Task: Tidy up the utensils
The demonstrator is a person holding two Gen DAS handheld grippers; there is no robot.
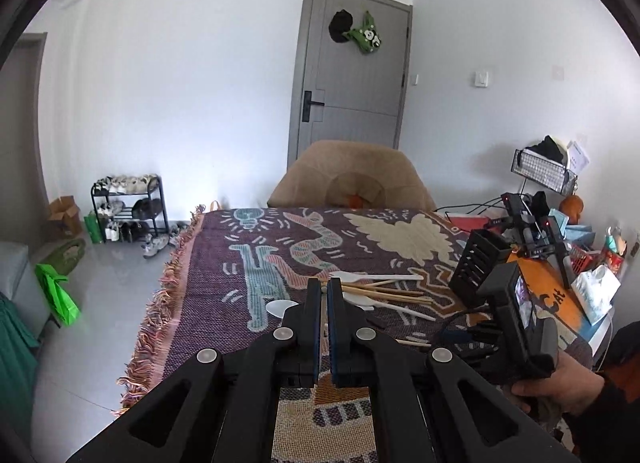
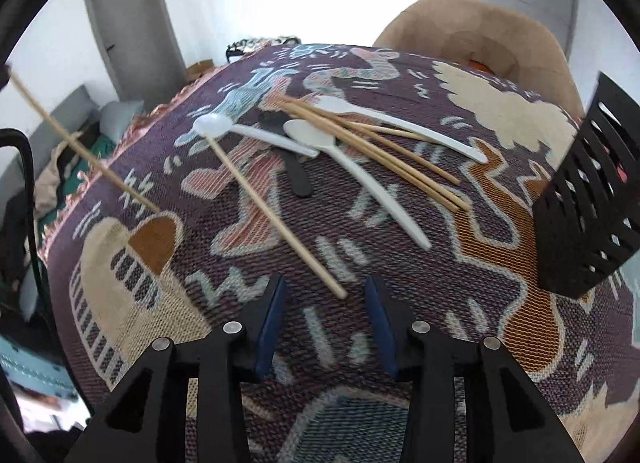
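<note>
White plastic spoons (image 2: pixel 360 179) and several wooden chopsticks (image 2: pixel 380 151) lie in a loose pile on the patterned tablecloth (image 2: pixel 400 323). A black spoon (image 2: pixel 294 167) lies among them. One single chopstick (image 2: pixel 280 219) lies apart, its near end just ahead of my open right gripper (image 2: pixel 325 283). Another chopstick (image 2: pixel 80 143) slants up at the left. A black slotted utensil holder (image 2: pixel 588 207) stands at the right. My left gripper (image 1: pixel 324 287) is shut and empty, above the table before the pile (image 1: pixel 384 291). The holder (image 1: pixel 480 263) and the right gripper's body (image 1: pixel 516 303) show at the right.
A tan chair (image 1: pixel 348 179) stands at the table's far side. Boxes, a wire basket (image 1: pixel 544 171) and tissue packs crowd the table's right end. A shoe rack (image 1: pixel 128 207) and green bags stand on the floor at the left. The cloth's fringe (image 1: pixel 160 303) marks the table's left edge.
</note>
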